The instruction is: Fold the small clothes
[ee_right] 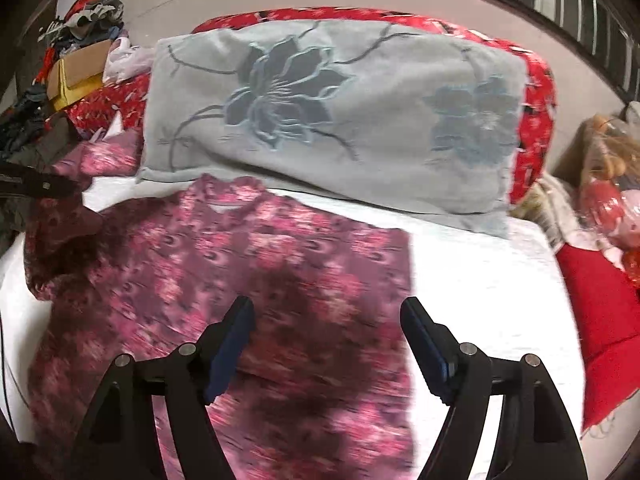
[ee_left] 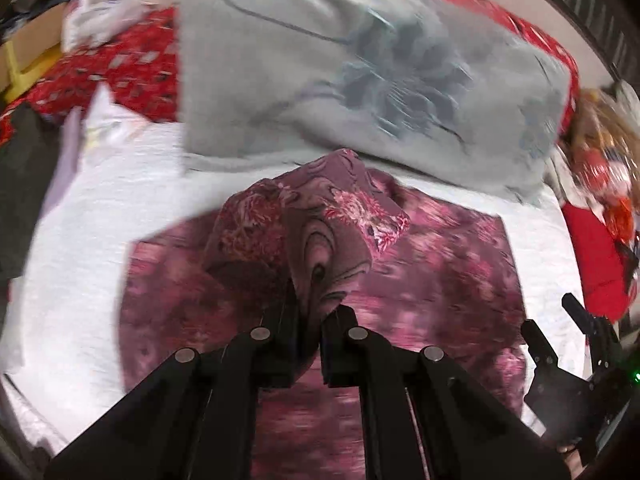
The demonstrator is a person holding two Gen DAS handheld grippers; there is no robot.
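A small pink and maroon patterned shirt point(ee_right: 280, 280) lies spread on the white bed sheet point(ee_right: 480, 280). My left gripper point(ee_left: 316, 320) is shut on a sleeve or edge of the shirt point(ee_left: 320, 232) and holds that part lifted above the rest of the garment. My right gripper point(ee_right: 326, 312) is open and empty, hovering over the shirt's lower right part. It also shows at the right edge of the left wrist view point(ee_left: 560, 320). The left gripper shows at the left edge of the right wrist view point(ee_right: 44, 188), holding the raised fabric.
A grey-blue pillow with flower print point(ee_right: 340, 120) lies just behind the shirt. A red patterned blanket point(ee_right: 536, 112) is behind it. A red cloth point(ee_right: 600, 320) and a doll point(ee_right: 604, 160) lie at the right. A cardboard box and clothes pile point(ee_right: 80, 64) sit at the back left.
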